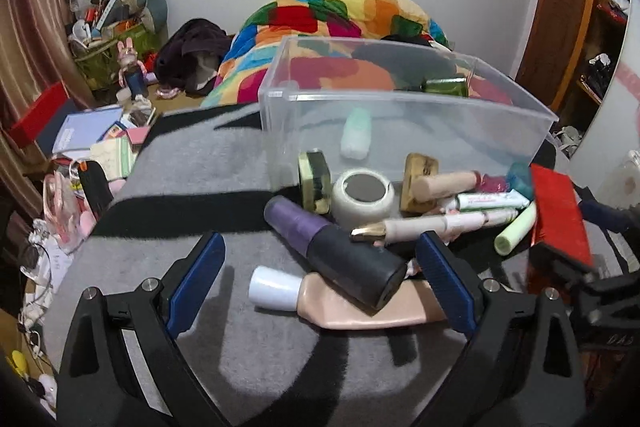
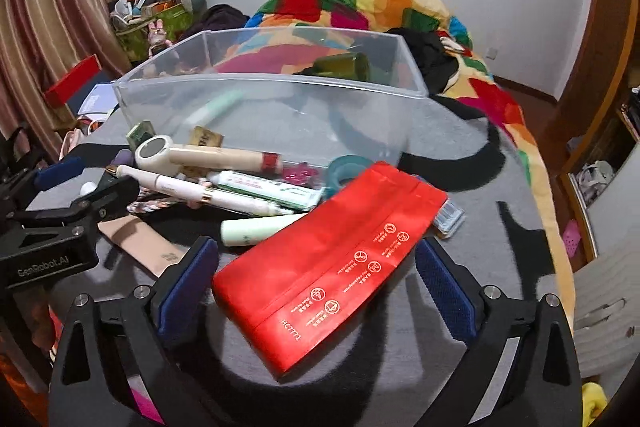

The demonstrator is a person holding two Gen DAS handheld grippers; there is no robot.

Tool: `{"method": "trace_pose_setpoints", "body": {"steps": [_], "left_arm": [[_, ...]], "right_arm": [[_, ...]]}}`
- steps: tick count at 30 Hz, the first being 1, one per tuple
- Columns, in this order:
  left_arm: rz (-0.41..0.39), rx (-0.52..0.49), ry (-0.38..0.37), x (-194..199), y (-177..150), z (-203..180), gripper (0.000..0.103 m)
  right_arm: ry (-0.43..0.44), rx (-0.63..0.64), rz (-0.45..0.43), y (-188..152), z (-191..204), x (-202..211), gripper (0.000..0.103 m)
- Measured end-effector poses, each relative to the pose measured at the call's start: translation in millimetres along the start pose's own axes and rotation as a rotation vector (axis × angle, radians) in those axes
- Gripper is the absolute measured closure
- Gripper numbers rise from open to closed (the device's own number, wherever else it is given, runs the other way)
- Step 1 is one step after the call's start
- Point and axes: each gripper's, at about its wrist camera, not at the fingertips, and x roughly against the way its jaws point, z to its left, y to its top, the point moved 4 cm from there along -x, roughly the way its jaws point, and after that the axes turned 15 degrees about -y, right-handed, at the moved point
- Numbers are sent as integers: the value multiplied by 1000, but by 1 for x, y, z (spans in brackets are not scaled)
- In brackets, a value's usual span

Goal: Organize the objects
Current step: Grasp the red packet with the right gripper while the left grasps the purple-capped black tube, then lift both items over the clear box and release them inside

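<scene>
A clear plastic bin (image 1: 400, 99) (image 2: 280, 83) stands on a grey blanket and holds a mint tube (image 1: 355, 133) and a green jar (image 1: 446, 87). In front of it lie cosmetics: a purple-and-black bottle (image 1: 340, 251), a beige foundation bottle (image 1: 360, 307), a white jar (image 1: 362, 195), a white pen (image 1: 440, 225), a green stick (image 2: 256, 229). My left gripper (image 1: 320, 267) is open around the purple bottle and foundation. My right gripper (image 2: 316, 275) is open around a red box (image 2: 328, 259), apart from it on both sides.
A colourful quilt (image 1: 320, 19) lies behind the bin. Books and clutter (image 1: 88, 135) fill the floor at left. A teal tape roll (image 2: 346, 169) and a toothpaste tube (image 2: 272, 189) lie by the bin. A wooden wardrobe (image 1: 560, 7) stands at right.
</scene>
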Motion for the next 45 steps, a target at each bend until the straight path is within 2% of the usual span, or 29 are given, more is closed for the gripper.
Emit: {"method": "trace_pose_setpoints", "body": {"steps": [5,11,16,18,20,22,24,27,28,29,38,45], "left_arm": [[-13,51,-12,11,-11,15,19],[-33,74,-2,25,-23,29,26],[-44,54,4,24,-18,28,26],[-49,36,3,20,-14,23,30],[-46,17,6,16,-11,21,42],[-37,9,12,11,-10,19,46],[-47,12,22,9,-11,21,48],[-62,21,20,13,-12,23,57],[-64,24,15,14,-12,24,70],[-59,26,6,14,-12,25,76],[-105,30,-9,35,-10,20,78],[-176,10,-26,61,3,9,78]], "right_arm": [[15,-21,3,-6,-15,1,6],[4,-24,-13,-20,-30,9,7],[-16,-35,6,-29,-44,5,23],[-12,-48,14,-29,-47,2,29],[3,-62,17,-28,-49,1,37],[3,-60,12,-28,-50,1,50],[-8,-59,4,-29,-50,2,49],[-24,-74,-26,-30,-55,8,50],[-27,-77,-34,-31,-56,10,50],[-30,-80,-44,-31,-57,13,50],[-19,-96,-128,-33,-67,41,50],[12,-115,-167,-15,-69,54,50]]}}
